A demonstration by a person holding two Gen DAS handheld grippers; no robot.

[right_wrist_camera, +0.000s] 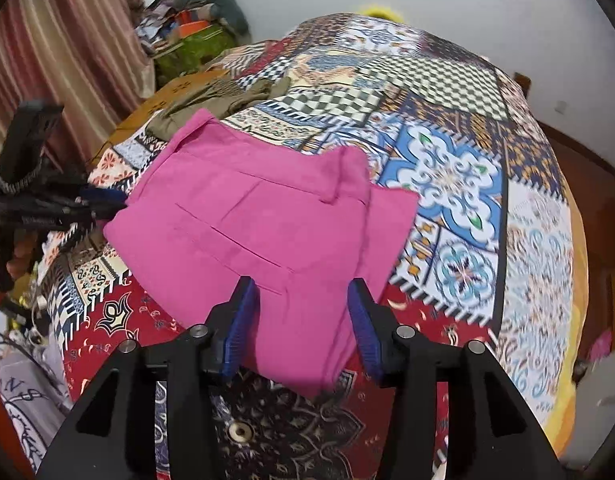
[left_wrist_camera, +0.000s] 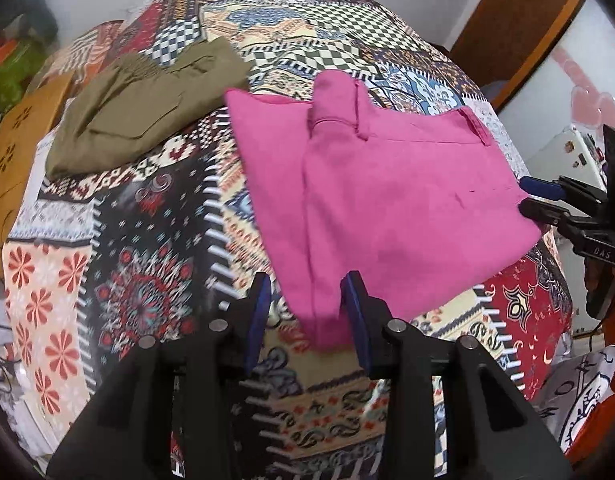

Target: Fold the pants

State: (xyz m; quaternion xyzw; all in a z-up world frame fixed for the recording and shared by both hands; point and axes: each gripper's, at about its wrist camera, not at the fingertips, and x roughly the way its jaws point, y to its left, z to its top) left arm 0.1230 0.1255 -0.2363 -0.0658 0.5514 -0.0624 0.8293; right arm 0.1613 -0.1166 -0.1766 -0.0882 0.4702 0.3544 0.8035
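Pink pants (left_wrist_camera: 387,200) lie folded and flat on a patchwork bedspread (left_wrist_camera: 147,260), waistband toward the far side. My left gripper (left_wrist_camera: 307,300) hovers over their near corner, its blue-padded fingers (left_wrist_camera: 353,312) apart with the cloth lying loose between them. In the right wrist view the pink pants (right_wrist_camera: 259,220) fill the middle. My right gripper (right_wrist_camera: 301,304) stands open over their near edge, pads clear of the fabric. Each gripper shows in the other's view at a side edge of the pants: the right gripper (left_wrist_camera: 527,196) and the left gripper (right_wrist_camera: 111,204).
Folded olive pants (left_wrist_camera: 147,108) lie on the bed beyond the pink ones, near a brown cardboard box (left_wrist_camera: 15,148). A pile of clutter (right_wrist_camera: 195,32) and a striped curtain (right_wrist_camera: 67,40) stand behind. A white device (left_wrist_camera: 575,152) sits past the bed's right edge.
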